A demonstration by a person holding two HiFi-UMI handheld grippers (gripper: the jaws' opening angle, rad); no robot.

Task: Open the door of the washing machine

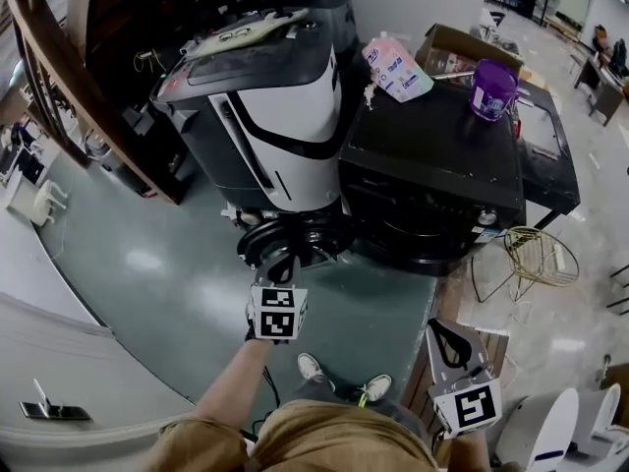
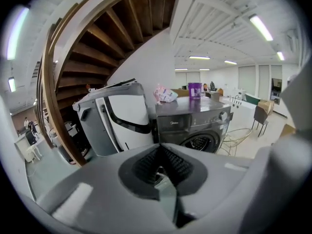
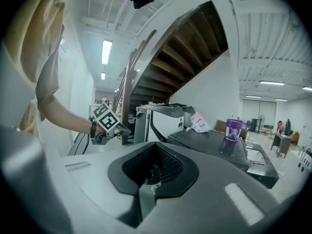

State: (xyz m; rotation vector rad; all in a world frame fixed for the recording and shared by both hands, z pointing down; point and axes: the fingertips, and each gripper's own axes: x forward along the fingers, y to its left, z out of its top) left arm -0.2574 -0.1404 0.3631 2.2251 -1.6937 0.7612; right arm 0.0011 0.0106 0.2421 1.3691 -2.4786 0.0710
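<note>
The washing machine (image 1: 423, 155), dark and front-loading, is found standing on the floor (image 1: 177, 264), right of centre in the head view. A white machine (image 1: 280, 126) is set just beside it on its left, and a wooden staircase (image 1: 59, 77) rises behind that. The round door (image 2: 197, 142) is seen in the left gripper view, low on the front panel, and is noted as closed. On the washing machine's top a purple jar (image 1: 493, 88) is stood near the far right corner and a pink pouch (image 1: 395, 67) is laid at the far left edge; the two are apart. A cardboard box (image 1: 462, 45) is seen behind them. A wire stand (image 1: 536, 256) is placed on the floor just beside the washing machine's right front corner.

The left gripper (image 1: 283, 262) is held out in front of the white machine's base, left of the door and clear of it. Its jaws are closed together, with nothing between them. The right gripper (image 1: 447, 334) is held lower in the head view, at the person's right side, in front of the washing machine and touching nothing. Its jaws are likewise brought together and nothing is held. The person's shoes (image 1: 313, 367) are seen on the floor between the two grippers.
</note>
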